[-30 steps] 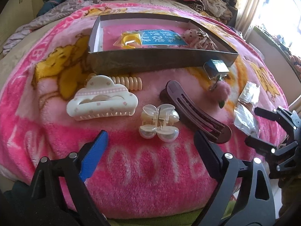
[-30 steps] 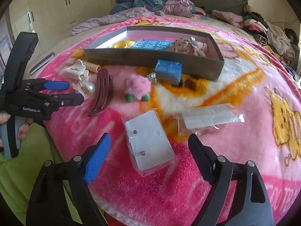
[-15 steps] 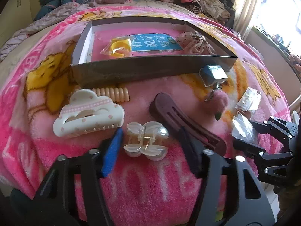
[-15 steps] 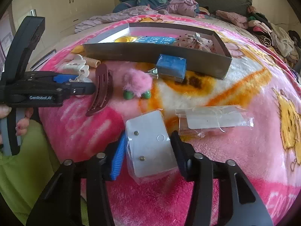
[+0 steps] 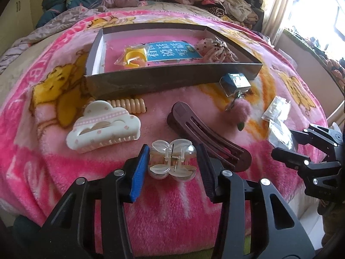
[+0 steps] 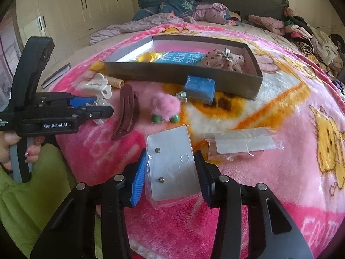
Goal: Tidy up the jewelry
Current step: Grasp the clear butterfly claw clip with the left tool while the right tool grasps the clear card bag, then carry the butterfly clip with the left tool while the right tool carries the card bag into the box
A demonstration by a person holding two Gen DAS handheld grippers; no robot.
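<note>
My jaws have narrowed from wide and are closing: left gripper (image 5: 172,168) around the clear claw clip (image 5: 172,161), right gripper (image 6: 170,168) around the bagged earring card (image 6: 171,164), both on the bed below the box (image 5: 172,79) at twelve o'clock, so lifting comes next.

- A bare strip of pink fleece blanket (image 5: 172,211) lies open on the near side of the hair clips.
- The long grey cardboard box (image 5: 172,79) walls off the far side; a cream spiral hair tie (image 5: 129,105) and blue-topped clear case (image 5: 236,82) crowd its front wall.
- A dark maroon barrette (image 5: 207,138) and white cloud-shaped claw clip (image 5: 103,125) flank the small clear claw clip (image 5: 172,161).
</note>
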